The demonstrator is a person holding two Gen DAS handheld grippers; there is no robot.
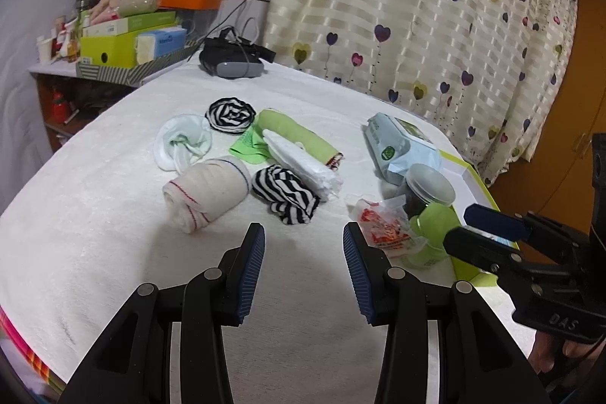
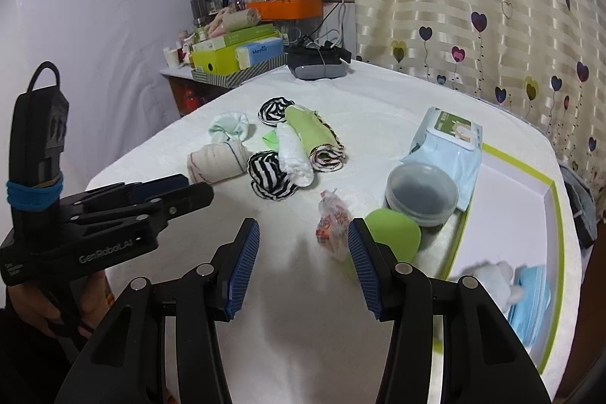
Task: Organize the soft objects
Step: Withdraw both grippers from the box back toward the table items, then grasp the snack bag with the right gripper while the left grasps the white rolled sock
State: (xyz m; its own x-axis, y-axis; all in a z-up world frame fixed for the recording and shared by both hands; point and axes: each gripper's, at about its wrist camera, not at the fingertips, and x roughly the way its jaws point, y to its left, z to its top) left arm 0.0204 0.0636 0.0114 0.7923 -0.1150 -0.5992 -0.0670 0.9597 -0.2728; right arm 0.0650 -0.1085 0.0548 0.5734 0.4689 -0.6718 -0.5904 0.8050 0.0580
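Most rolled cloths [image 2: 295, 146] are lying unsorted; box [image 2: 507, 214] is holding perhaps two soft items; both grippers [image 1: 303, 267] [image 2: 303, 271] are gaping wide, empty

Rolled cream towel [image 1: 207, 194], striped socks [image 1: 285, 194] and green cloth roll [image 1: 299, 136] lay clustered mid-counter. White plush [image 2: 496, 281] and blue masks [image 2: 530, 305] sat in the tray [image 2: 555, 214].

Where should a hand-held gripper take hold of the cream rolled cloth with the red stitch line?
Grip the cream rolled cloth across the middle of its roll, coming from above with the fingers either side of its long axis. It lies flat as a squat cylinder, clear at the near end, and the open left hand-held gripper looks closest.
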